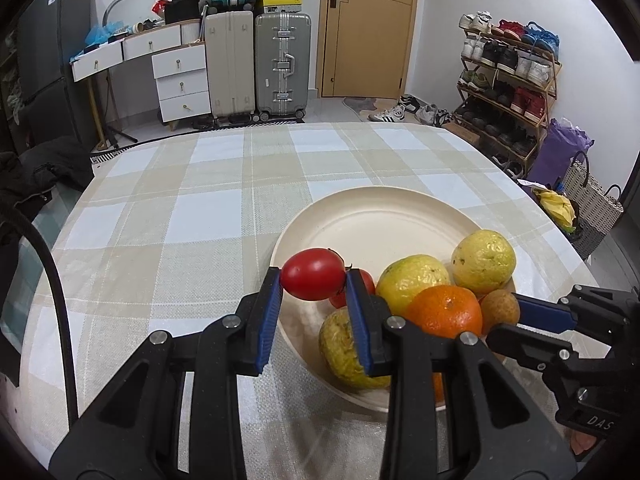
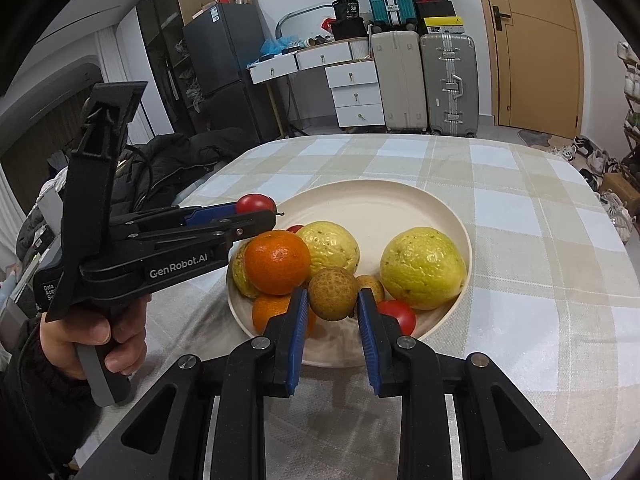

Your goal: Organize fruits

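A cream plate (image 1: 372, 216) (image 2: 376, 204) on the checked tablecloth holds several fruits: yellow guava-like fruits (image 1: 483, 261) (image 2: 423, 267), an orange (image 1: 446, 311) (image 2: 277, 262) and small tomatoes (image 2: 398, 314). My left gripper (image 1: 313, 280) is shut on a red tomato (image 1: 313, 274) (image 2: 255, 203), held over the plate's left rim. My right gripper (image 2: 333, 296) is shut on a small brown round fruit (image 2: 333, 294) (image 1: 500, 306), held just above the plate's near side. In the right wrist view a hand (image 2: 96, 332) holds the left gripper's handle.
The checked tablecloth (image 1: 192, 208) covers the whole table; its far edge drops to the floor. A dark jacket (image 2: 172, 160) lies off the table's left side. Suitcases (image 1: 282, 64), drawers, a door and a shoe rack (image 1: 508, 80) stand beyond.
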### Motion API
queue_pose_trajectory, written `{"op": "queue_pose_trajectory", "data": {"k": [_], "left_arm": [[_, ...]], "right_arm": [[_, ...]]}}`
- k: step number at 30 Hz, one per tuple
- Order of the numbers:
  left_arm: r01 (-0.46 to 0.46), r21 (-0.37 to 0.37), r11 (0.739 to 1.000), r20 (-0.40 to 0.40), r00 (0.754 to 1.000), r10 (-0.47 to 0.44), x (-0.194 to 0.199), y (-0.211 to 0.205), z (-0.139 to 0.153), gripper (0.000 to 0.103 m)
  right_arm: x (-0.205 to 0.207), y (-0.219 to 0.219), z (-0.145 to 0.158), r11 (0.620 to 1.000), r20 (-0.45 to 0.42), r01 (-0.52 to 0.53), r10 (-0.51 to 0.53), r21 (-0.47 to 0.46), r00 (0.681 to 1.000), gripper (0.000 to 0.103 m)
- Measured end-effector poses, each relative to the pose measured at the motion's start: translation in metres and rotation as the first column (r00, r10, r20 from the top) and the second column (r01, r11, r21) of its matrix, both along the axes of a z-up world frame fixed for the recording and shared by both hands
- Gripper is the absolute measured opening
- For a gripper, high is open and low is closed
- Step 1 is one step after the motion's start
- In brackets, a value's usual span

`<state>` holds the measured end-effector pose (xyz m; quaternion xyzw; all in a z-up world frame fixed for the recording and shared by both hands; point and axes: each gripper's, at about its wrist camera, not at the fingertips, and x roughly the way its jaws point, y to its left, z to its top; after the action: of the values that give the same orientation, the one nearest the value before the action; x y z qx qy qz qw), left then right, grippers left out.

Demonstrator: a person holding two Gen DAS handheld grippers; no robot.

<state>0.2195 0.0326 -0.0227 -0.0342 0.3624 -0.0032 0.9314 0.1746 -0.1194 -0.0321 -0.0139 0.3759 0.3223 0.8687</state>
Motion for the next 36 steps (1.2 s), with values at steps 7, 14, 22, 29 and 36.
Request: {"op": "queue_pose_trajectory", "data": {"k": [7, 14, 22, 29, 36], "left_arm": [[0.004, 0.030, 1.000, 0.035, 0.999, -0.005, -0.009, -0.006, 0.006, 0.038], [-0.009, 0.037, 0.999, 0.108, 0.994, 0.005, -0.041, -0.010, 0.018, 0.081], [-0.006, 0.082, 0.997, 0.175, 0.984, -0.008, -0.093, -0.017, 0.027, 0.102], [-0.017, 0.045, 0.999, 0.213, 0.977, 0.007, -0.127, -0.016, 0.029, 0.102], [-0.040, 0.032, 0.999, 0.244, 0.969, 0.031, -0.147, -0.018, 0.029, 0.102]], "right_arm": [[-0.003, -0.006, 0.002, 1.000, 0.017, 0.028, -0.028, -0.008, 0.999, 0.042], [-0.014, -0.018, 0.007, 0.998, 0.055, 0.054, -0.053, -0.016, 0.997, 0.071], [-0.032, -0.035, 0.015, 0.996, 0.104, 0.079, -0.081, 0.029, 0.991, 0.103], [-0.054, -0.041, 0.025, 0.997, 0.172, 0.055, -0.063, 0.050, 0.983, 0.103], [-0.070, -0.049, 0.029, 0.996, 0.230, 0.056, -0.072, 0.074, 0.970, 0.103]]}}
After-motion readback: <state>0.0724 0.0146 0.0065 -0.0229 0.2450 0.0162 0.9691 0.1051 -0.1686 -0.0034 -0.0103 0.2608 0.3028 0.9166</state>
